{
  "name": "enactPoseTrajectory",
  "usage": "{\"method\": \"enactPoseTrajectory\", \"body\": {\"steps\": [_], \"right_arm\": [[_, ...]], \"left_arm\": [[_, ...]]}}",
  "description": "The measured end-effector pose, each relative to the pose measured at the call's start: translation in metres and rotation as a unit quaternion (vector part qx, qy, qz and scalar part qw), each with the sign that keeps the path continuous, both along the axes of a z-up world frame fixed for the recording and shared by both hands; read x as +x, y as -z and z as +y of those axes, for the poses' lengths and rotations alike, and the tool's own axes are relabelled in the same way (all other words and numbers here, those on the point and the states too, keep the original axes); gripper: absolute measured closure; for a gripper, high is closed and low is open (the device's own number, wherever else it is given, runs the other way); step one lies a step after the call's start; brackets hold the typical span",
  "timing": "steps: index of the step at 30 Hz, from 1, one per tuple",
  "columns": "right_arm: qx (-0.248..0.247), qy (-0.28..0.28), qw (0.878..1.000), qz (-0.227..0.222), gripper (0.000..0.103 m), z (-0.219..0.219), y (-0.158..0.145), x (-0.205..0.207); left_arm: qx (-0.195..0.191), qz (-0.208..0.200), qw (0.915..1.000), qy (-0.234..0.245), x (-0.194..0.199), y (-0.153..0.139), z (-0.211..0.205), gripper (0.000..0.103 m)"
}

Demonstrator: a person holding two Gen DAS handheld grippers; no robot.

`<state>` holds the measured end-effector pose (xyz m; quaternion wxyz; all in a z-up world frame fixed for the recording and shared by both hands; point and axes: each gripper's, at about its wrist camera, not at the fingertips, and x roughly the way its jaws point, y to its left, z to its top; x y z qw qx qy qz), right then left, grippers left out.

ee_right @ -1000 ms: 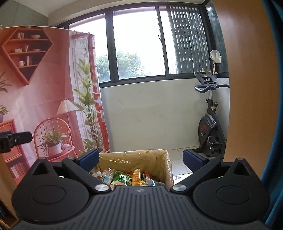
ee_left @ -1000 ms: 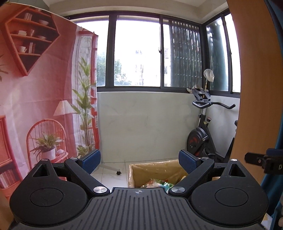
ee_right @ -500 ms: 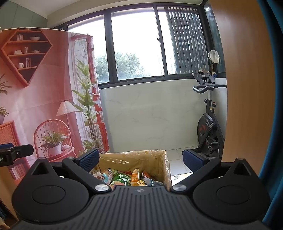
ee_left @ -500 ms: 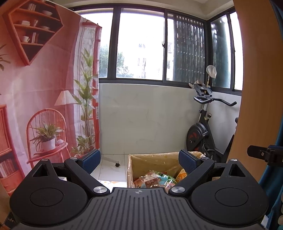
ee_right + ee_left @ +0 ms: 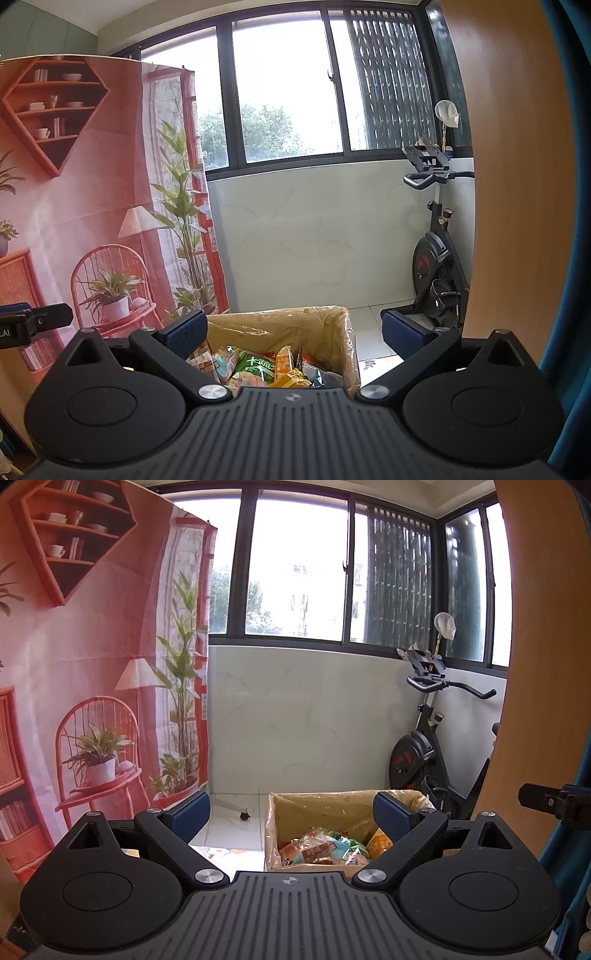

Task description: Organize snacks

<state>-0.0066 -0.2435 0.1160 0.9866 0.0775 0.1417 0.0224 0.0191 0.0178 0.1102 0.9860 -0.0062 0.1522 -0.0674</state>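
Observation:
A cardboard box lined with clear plastic stands on the tiled floor, filled with several snack packets. My left gripper is open above and in front of the box with nothing between its blue pads. In the right wrist view the same box shows colourful snack packets, among them a green one and an orange one. My right gripper is open too, held over the box's near side and empty. Each gripper's tip shows at the edge of the other's view.
A black exercise bike stands at the right by the white wall. A printed red backdrop hangs at the left. A wooden panel and a blue curtain fill the right edge. A small black caster lies on the floor.
Both views have tilted down and moved slightly toward the box, so more of the snack packets show. Both grippers stay open.

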Motion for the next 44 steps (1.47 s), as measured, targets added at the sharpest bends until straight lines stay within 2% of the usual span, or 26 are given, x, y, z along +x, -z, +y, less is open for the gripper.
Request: {"method": "enactPoseTrajectory", "body": {"steps": [13,44], "right_arm": [[0.002,0.0,1.0,0.0,0.0,0.0,0.0,-0.002],[0.003,0.01,1.0,-0.016,0.0,0.002,0.0,-0.013]], "left_arm": [[-0.005,0.006,0.9999,-0.007,0.0,0.002,-0.001,0.007],[-0.014,-0.015,0.9998,0.004,-0.01,0.0,0.004,0.007]]}}
